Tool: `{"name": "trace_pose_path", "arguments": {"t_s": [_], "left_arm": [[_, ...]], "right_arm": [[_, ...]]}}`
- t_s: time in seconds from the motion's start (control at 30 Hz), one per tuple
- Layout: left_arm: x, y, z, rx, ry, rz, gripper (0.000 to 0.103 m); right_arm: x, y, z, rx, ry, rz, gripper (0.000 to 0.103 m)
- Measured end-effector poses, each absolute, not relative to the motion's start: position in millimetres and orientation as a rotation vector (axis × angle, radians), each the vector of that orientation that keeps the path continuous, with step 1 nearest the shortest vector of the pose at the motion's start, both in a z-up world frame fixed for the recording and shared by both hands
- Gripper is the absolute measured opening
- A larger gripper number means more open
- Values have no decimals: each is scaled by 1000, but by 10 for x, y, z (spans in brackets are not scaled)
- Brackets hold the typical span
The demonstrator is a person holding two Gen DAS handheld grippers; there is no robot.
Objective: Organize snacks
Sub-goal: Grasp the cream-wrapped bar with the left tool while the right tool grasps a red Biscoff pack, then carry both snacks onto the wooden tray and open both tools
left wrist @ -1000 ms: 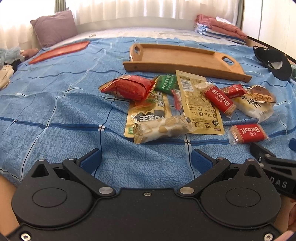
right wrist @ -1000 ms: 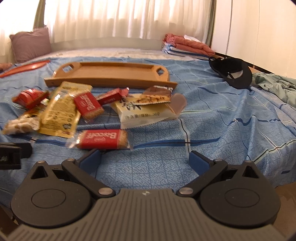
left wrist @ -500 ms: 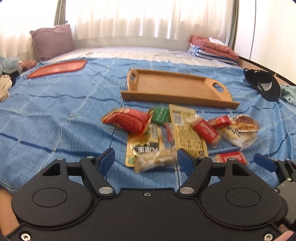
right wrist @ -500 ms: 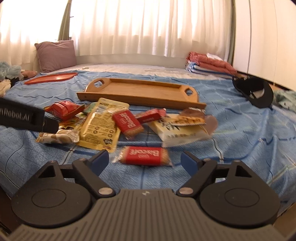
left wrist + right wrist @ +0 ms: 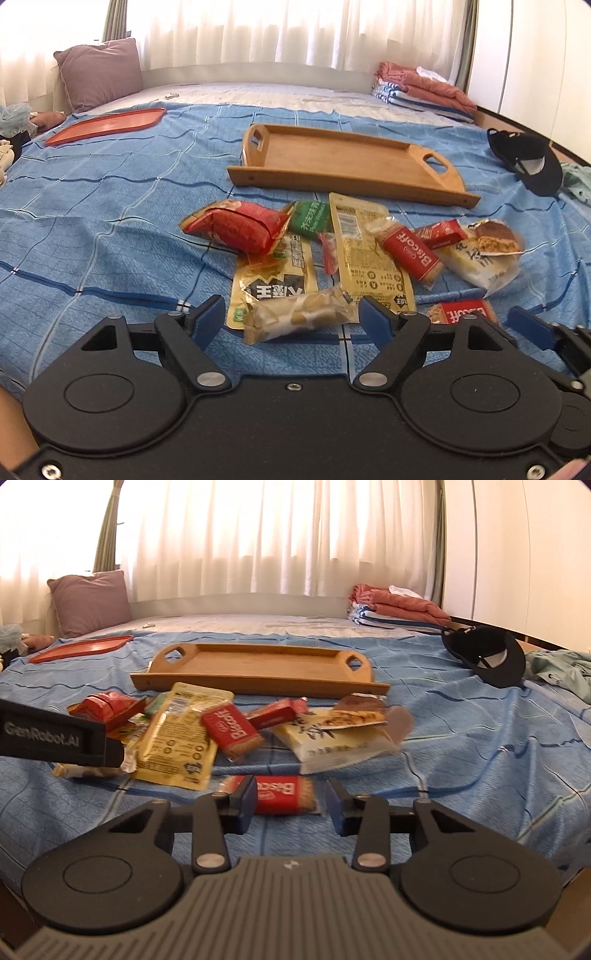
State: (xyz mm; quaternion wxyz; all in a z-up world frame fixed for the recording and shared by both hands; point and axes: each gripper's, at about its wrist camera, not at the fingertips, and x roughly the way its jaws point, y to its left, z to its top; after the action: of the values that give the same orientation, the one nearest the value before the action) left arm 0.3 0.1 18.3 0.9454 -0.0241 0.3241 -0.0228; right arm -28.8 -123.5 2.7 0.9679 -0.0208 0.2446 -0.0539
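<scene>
Several snack packets lie in a pile on the blue bedspread, in front of an empty wooden tray [image 5: 343, 162] [image 5: 258, 664]. My left gripper [image 5: 291, 319] is open, its fingers on either side of a clear packet of pale snacks [image 5: 299, 319]. My right gripper [image 5: 290, 805] is open but narrowed, its fingers on either side of a red Biscoff packet [image 5: 284, 794]; I cannot tell if they touch it. Further back lie a red bag [image 5: 236, 225], a yellow pouch [image 5: 365, 251], a second Biscoff packet [image 5: 410, 251] and a white bread packet [image 5: 340, 738].
A flat orange tray [image 5: 107, 123] lies at the far left. A black cap [image 5: 528, 160] lies at the right, with green cloth [image 5: 557, 668] beside it. A purple pillow [image 5: 99, 72] and folded laundry [image 5: 424, 88] are at the back. The left gripper's body [image 5: 55, 734] shows at the right wrist view's left.
Both grippers have tilted up and come in low over the near snacks. Both have narrowed, the right more, around the clear packet and the near Biscoff packet.
</scene>
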Motion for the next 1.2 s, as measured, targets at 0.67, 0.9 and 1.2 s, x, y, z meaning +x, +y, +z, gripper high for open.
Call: {"name": "trace_pose_path", "arguments": {"t_s": [0.67, 0.9, 1.2], "left_arm": [[-25, -38, 216, 15, 591, -29, 53], [-23, 57, 370, -19, 565, -32, 53], [84, 121, 545, -31, 559, -72, 53]], "right_arm": [[-126, -1037, -65, -91, 529, -75, 87], [-118, -943, -29, -106, 561, -44, 70], [-201, -1037, 248, -86, 535, -1, 70]]}}
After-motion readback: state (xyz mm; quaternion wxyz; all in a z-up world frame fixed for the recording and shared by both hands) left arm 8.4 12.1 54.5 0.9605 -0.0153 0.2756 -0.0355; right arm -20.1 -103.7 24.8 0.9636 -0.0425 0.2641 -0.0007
